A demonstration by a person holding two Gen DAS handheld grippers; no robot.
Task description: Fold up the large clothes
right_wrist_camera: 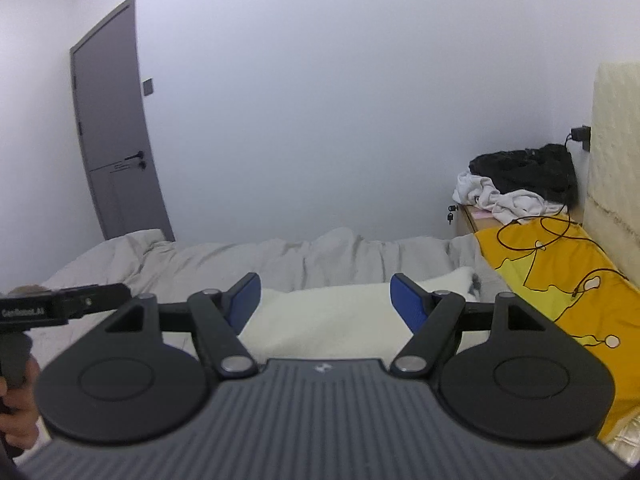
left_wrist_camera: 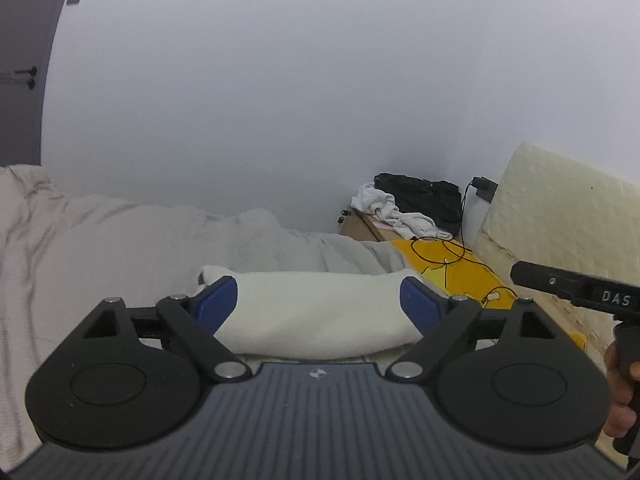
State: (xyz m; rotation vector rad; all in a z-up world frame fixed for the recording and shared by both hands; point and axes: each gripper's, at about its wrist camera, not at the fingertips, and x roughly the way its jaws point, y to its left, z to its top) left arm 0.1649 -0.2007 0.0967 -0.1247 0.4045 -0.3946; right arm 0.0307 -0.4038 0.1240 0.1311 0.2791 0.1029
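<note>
The folded white garment (left_wrist_camera: 316, 312) lay on the bed (left_wrist_camera: 132, 240), a thick cream-white bundle stretched crosswise over the rumpled grey duvet (right_wrist_camera: 304, 256). In the left wrist view it filled the space between the blue pads (left_wrist_camera: 218, 300) of the left tool (left_wrist_camera: 318, 300), whose jaws stood wide; whether the pads touched the cloth could not be told, and nothing was visibly pinched. In the right wrist view the same garment (right_wrist_camera: 332, 316) showed between and beyond the fingers of the right tool (right_wrist_camera: 326, 300), also spread wide, with no cloth caught in it. Each tool appeared at the edge of the other's view: the right one (left_wrist_camera: 576, 288) held by a hand (left_wrist_camera: 620, 392), the left one (right_wrist_camera: 60, 304) gripped by a hand (right_wrist_camera: 18, 396).

Beside the garment, toward the headboard (right_wrist_camera: 612, 168), lay a yellow cartoon-print sheet (right_wrist_camera: 552, 276) with a thin black cable (right_wrist_camera: 536, 236) looped over it. Past that, a wooden bedside cabinet (right_wrist_camera: 476, 216) carried a crumpled white cloth (right_wrist_camera: 500, 196) and a black garment (right_wrist_camera: 528, 172), with a charger (right_wrist_camera: 580, 134) plugged in at the wall. A grey door (right_wrist_camera: 116, 136) stood shut at the far corner of the white wall (right_wrist_camera: 320, 100).
</note>
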